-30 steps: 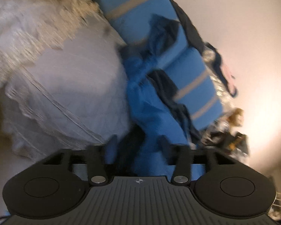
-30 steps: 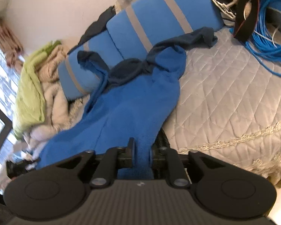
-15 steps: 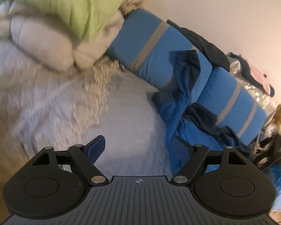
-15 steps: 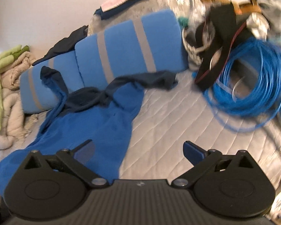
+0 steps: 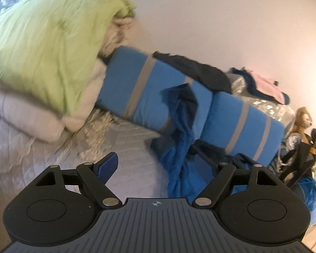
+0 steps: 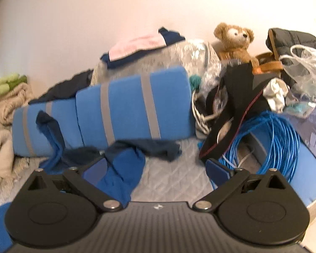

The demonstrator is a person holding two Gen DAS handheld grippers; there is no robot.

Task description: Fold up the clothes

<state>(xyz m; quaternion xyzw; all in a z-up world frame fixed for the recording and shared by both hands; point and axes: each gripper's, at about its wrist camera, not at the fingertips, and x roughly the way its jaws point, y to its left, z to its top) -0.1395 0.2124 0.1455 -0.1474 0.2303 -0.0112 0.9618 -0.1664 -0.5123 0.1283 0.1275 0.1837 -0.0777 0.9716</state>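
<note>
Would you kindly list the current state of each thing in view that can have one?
Left gripper: open, empty.
Right gripper: open, empty.
Blue garment: unfolded, sleeve draped up a striped cushion.
Blue cable: coiled.
Teddy bear: upright.
Green blanket: heaped on bedding.

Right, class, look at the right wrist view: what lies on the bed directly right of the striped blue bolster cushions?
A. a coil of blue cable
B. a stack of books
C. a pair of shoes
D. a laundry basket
A: a coil of blue cable lies on the quilted bedspread to the right of the striped blue bolster cushions, partly under a black strap.
</note>
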